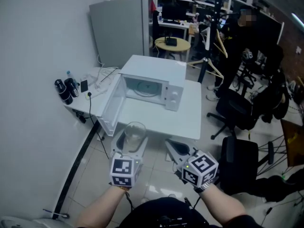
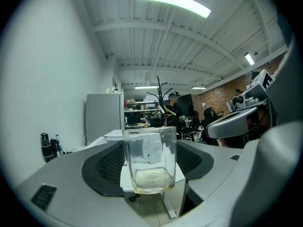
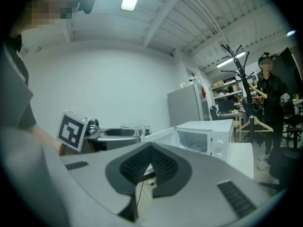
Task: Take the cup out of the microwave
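Note:
A clear glass cup point(image 1: 134, 134) stands upright between the jaws of my left gripper point(image 1: 129, 144), which is shut on it; it is held over the floor, in front of the white table point(image 1: 161, 122). In the left gripper view the cup point(image 2: 150, 160) sits between the black pads point(image 2: 106, 167) and looks empty. The white microwave point(image 1: 153, 75) stands on the table with its door point(image 1: 110, 106) swung open to the left and only the turntable inside. My right gripper point(image 1: 175, 148) hovers beside the left, jaws together and holding nothing. In the right gripper view, the microwave point(image 3: 203, 136) shows ahead.
Dark bottles point(image 1: 64, 90) and cables point(image 1: 102, 77) lie at the table's left end by the wall. Black office chairs point(image 1: 237, 109) stand to the right. A grey cabinet point(image 1: 118, 25), a round table point(image 1: 172, 44), a coat rack point(image 1: 211, 32) and a person point(image 1: 237, 37) are behind.

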Action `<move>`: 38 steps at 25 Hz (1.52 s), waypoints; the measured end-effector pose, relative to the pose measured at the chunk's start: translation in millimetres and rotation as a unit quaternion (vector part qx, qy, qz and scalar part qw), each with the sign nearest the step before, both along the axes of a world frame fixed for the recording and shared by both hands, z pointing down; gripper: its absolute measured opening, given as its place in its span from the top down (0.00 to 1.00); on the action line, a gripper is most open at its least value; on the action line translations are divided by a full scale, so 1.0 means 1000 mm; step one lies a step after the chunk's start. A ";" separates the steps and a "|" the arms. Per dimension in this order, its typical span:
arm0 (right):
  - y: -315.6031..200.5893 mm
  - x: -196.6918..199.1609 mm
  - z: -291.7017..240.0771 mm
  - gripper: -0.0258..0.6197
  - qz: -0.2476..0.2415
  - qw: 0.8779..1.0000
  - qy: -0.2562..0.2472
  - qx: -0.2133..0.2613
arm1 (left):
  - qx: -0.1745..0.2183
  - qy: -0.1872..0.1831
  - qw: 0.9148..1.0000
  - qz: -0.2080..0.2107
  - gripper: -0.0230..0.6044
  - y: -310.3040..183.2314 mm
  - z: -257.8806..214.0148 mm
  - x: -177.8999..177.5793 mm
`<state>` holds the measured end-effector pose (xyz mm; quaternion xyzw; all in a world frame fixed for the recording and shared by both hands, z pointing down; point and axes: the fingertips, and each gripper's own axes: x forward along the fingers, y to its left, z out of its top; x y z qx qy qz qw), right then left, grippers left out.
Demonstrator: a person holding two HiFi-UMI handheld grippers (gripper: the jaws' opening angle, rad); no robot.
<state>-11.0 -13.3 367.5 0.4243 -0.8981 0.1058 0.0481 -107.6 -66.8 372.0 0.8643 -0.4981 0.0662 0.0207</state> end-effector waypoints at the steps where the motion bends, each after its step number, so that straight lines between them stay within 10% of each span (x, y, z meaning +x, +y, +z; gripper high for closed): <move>1: 0.000 0.003 0.000 0.94 -0.002 1.000 0.001 0.001 | 0.000 0.000 1.000 -0.002 0.44 0.002 0.000 0.003; 38: 0.005 0.038 -0.001 0.94 -0.025 1.000 0.001 0.013 | -0.001 -0.007 1.000 -0.010 0.44 0.017 -0.004 0.048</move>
